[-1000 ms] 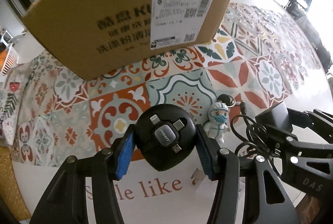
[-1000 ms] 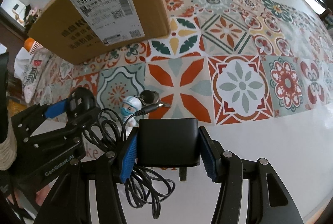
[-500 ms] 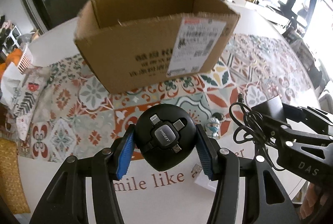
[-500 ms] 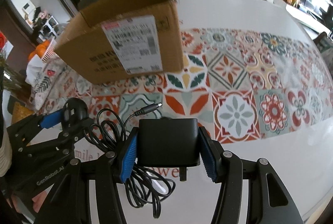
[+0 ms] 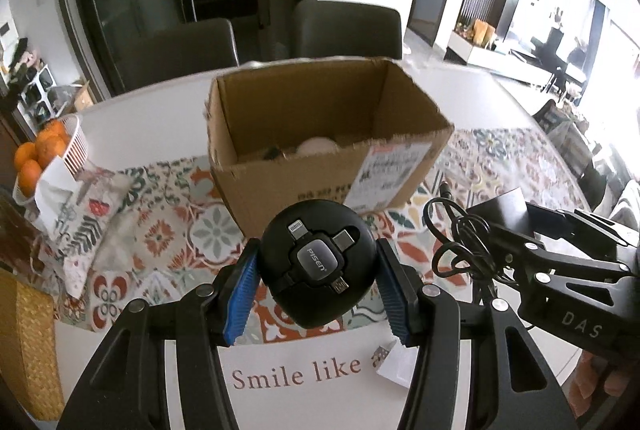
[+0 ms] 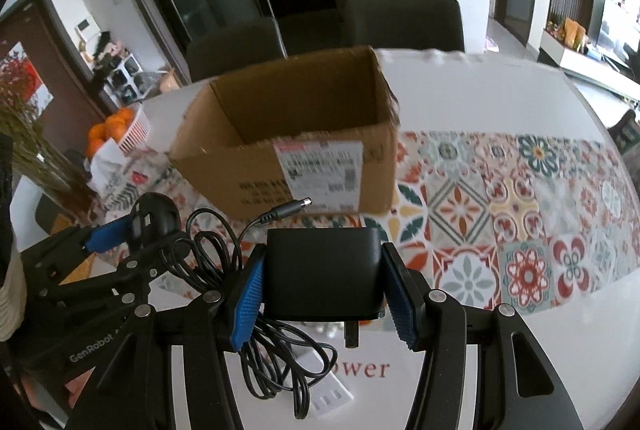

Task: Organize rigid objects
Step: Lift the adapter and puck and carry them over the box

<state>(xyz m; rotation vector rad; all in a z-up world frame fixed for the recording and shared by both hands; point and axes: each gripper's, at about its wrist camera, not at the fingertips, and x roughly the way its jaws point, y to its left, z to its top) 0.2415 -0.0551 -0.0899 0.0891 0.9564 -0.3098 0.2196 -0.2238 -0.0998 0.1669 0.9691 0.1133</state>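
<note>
My left gripper (image 5: 318, 288) is shut on a round black multi-plug cable reel (image 5: 318, 264), its blue pads pressing both sides. In the right wrist view my right gripper (image 6: 322, 292) is shut on a black power adapter (image 6: 323, 274), whose coiled black cord (image 6: 276, 346) hangs below and to the left. Both are held in the air above the table, in front of an open cardboard box (image 5: 320, 146) (image 6: 288, 158). A pale round thing and something dark lie inside the box. Each gripper shows at the edge of the other's view.
A patterned tile mat (image 6: 520, 214) covers the white table. A white basket of oranges (image 5: 44, 154) and a printed cloth (image 5: 92, 214) lie left of the box. Two dark chairs (image 5: 344, 30) stand behind the table. A white power strip (image 6: 328, 394) lies below the adapter.
Both grippers rose with their loads. The box, which filled the top of the views, now sits lower and farther, with its open inside visible. The small figurine has dropped out of sight.
</note>
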